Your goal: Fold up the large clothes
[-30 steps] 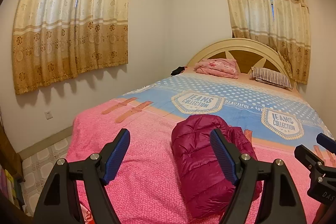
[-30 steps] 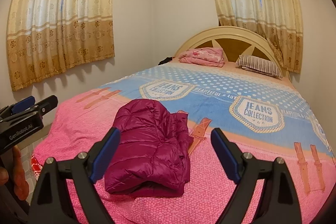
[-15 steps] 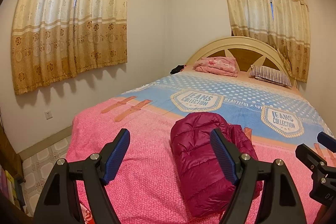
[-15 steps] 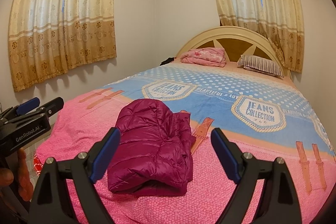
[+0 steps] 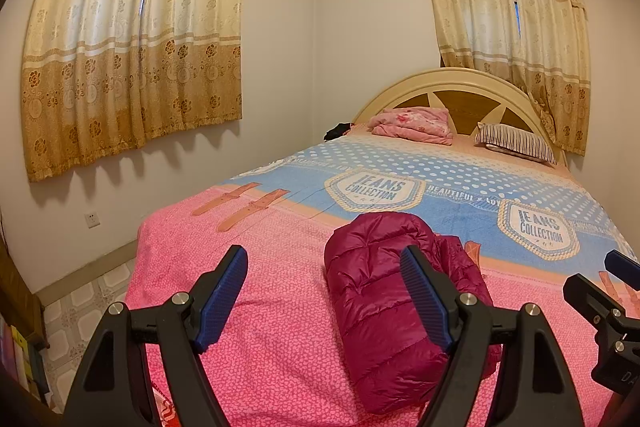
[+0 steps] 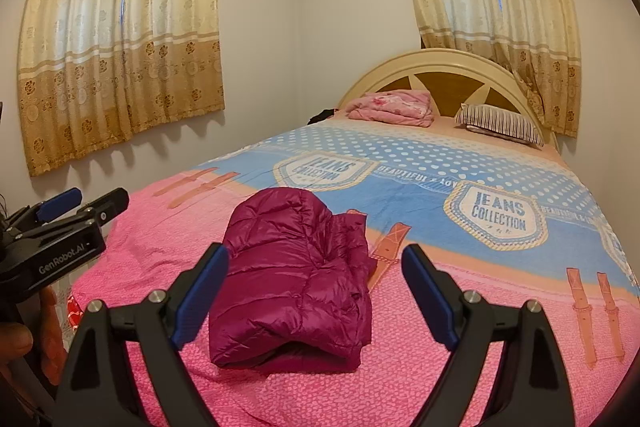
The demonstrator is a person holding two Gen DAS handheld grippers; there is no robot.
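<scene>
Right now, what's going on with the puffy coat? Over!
Left gripper open, empty. Right gripper open, empty. Magenta puffer jacket folded, lying on the bed. Nothing blocking it.

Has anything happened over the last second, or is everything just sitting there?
Very little. Both cameras drift slightly, so the folded magenta jacket shifts a touch in view but lies unmoved on the bed. The left gripper and right gripper stay open and empty. Nothing was grabbed or released.
</scene>
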